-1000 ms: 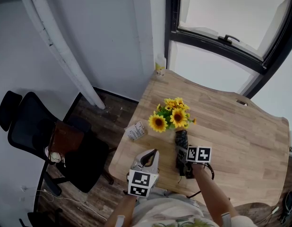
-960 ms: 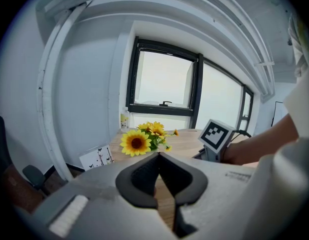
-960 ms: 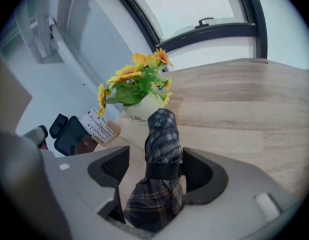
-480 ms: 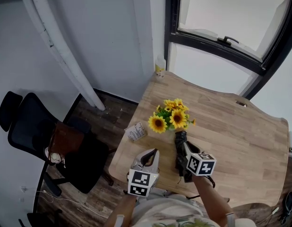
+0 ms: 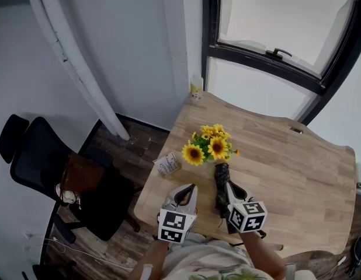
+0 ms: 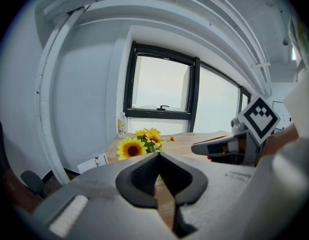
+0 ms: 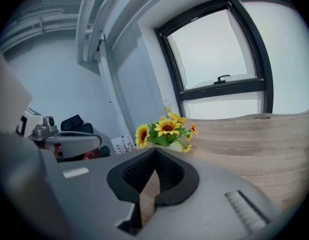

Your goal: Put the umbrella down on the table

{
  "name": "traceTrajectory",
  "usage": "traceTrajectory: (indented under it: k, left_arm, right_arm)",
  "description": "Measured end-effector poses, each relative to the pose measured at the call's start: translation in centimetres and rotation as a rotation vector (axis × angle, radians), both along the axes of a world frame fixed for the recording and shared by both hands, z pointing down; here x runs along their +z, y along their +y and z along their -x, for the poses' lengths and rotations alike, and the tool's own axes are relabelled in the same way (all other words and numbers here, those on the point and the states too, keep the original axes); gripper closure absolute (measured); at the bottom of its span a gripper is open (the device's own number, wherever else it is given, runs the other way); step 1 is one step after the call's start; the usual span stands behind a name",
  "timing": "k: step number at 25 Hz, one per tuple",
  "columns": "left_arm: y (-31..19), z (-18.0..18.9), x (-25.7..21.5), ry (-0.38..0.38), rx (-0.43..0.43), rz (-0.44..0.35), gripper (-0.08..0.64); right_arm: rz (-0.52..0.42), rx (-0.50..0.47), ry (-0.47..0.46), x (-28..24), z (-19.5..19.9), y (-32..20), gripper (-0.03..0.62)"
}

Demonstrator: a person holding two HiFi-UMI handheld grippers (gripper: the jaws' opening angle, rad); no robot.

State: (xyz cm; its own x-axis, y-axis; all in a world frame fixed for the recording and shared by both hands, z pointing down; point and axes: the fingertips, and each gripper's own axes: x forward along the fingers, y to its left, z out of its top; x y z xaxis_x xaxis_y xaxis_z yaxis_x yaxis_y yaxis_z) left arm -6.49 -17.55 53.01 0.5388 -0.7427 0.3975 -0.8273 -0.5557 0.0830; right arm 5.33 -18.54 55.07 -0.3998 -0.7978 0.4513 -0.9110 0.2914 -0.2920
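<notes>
**Chair** (image 5: 34,156): far left, on the floor, off the desk (image 5: 297,168). It plays no part in this step.

**Card** (image 5: 167,163): white, at the desk's left edge, well apart from the umbrella.

**Left gripper** (image 5: 188,187): held over the near edge of the desk. Its jaws are together on nothing, and only bare wood shows through the gap in the pads. We judge it idle and would keep it where it is.

**Sunflowers** (image 5: 208,146): a yellow bunch standing mid-desk, just beyond the umbrella's far end. We cannot tell whether the two touch.

**Umbrella** (image 5: 221,179): folded and dark, lying flat on the desk. It runs lengthwise away from us, between the sunflowers and the near edge. We judge the putting-down done.

**Right gripper** (image 5: 230,186): over and just right of the umbrella's near part. Its jaws are together with nothing between them, and its own view shows wood through the pads. It is not holding the umbrella.

**Handling note:** we judge the step in hand to be the withdrawal.
- We would draw the right gripper up and back toward us, not sideways, so the closed jaws neither snag the umbrella nor roll it toward the near edge.
- We would stay clear of the sunflowers, which look top-heavy and easy to tip.
- We would give the umbrella no further nudge, since it appears settled.
</notes>
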Motion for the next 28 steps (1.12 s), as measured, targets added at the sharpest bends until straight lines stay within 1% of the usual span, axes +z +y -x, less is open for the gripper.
traceTrajectory:
  k: [4, 8, 17, 28]
  left_arm:
    - [0.2, -0.1, -0.4, 0.002, 0.003, -0.01, 0.557]
    - [0.4, -0.4, -1.0, 0.016, 0.004, -0.02, 0.557]
    - [0.9, -0.7, -1.6, 0.036, 0.003, -0.03, 0.557]
    - [1.4, -0.5, -1.1, 0.035, -0.002, -0.029, 0.557]
  right_arm:
    - [-0.045, -0.039, 0.04, -1.1, 0.4, 0.7, 0.593]
    - [-0.074, -0.049, 0.047, -2.0, 0.6, 1.2, 0.594]
    - [-0.078, -0.047, 0.051, -2.3, 0.6, 1.8, 0.594]
    - [-0.081, -0.06, 0.046, -2.2, 1.0, 2.1, 0.594]
